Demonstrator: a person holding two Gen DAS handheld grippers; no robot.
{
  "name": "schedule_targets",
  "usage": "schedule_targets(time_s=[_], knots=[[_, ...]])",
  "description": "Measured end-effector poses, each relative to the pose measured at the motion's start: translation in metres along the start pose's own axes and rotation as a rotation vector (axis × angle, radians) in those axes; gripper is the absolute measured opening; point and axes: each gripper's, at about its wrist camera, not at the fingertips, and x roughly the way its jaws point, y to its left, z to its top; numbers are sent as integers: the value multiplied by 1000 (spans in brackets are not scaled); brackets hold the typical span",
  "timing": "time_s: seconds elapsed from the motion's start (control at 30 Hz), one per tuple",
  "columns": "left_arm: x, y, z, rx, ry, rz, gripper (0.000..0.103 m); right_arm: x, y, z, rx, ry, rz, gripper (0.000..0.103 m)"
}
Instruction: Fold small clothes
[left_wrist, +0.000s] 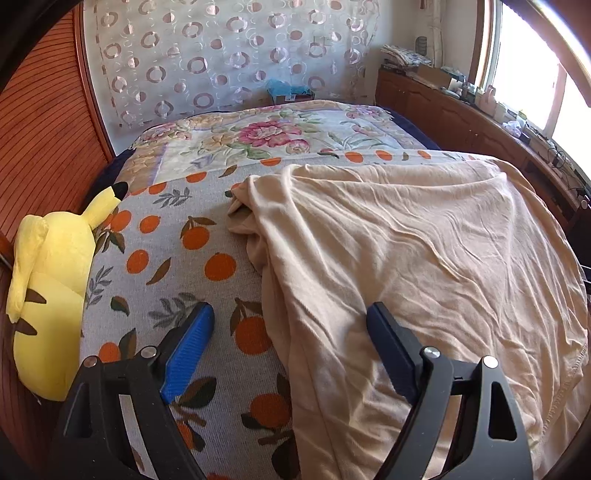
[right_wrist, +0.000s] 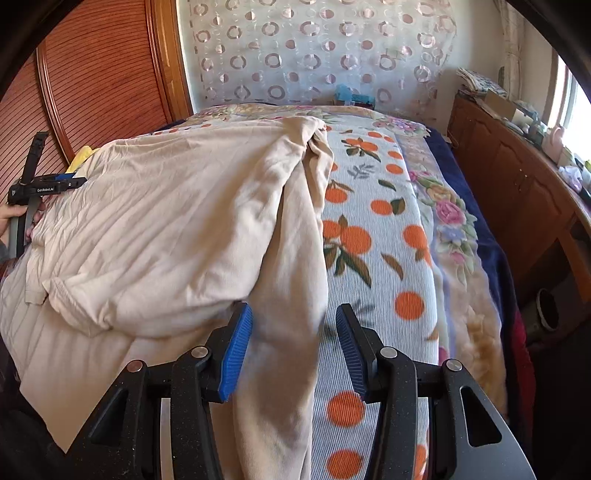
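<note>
A cream long-sleeved garment (left_wrist: 406, 251) lies wrinkled on the bed, its sleeve folded along the left edge. My left gripper (left_wrist: 290, 314) hovers open and wide over that edge; one pad is above the bedspread, the other above the cloth. In the right wrist view the same garment (right_wrist: 166, 221) covers the left half of the bed, with a sleeve (right_wrist: 291, 295) running toward the camera. My right gripper (right_wrist: 294, 314) is open astride this sleeve, its pads not pressing on it. The left gripper (right_wrist: 70, 181) shows at the far left, held by a hand (right_wrist: 11, 218).
The orange-print bedspread (left_wrist: 177, 236) lies over a floral blanket (left_wrist: 266, 133). A yellow plush toy (left_wrist: 48, 280) sits at the bed's left edge by a wooden slatted panel (left_wrist: 40, 122). A wooden sideboard (right_wrist: 517, 192) with clutter runs along the right, under a window.
</note>
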Motion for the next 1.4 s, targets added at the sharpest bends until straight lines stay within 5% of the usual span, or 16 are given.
schedule_targets(time_s=[0.17,0.37,0.67,1.07,1.4], knots=[[-33,7,-21,-51,1,-22,85,0,2,-5,14,-18,-24,49],[-79,-21,-62,85,-41,53,85,2,7,-10,6,-39,-26,52],[-118,-52,-90,56,-118,-52,85,-9,20,-21,22,-52,-61,52],[-118,-83,-94,55,-133,-91,85,-21,50,-21,27,-81,65,52],[-110,-72,-96,35,-109,-63,85,1,42,7,82,-58,75,52]])
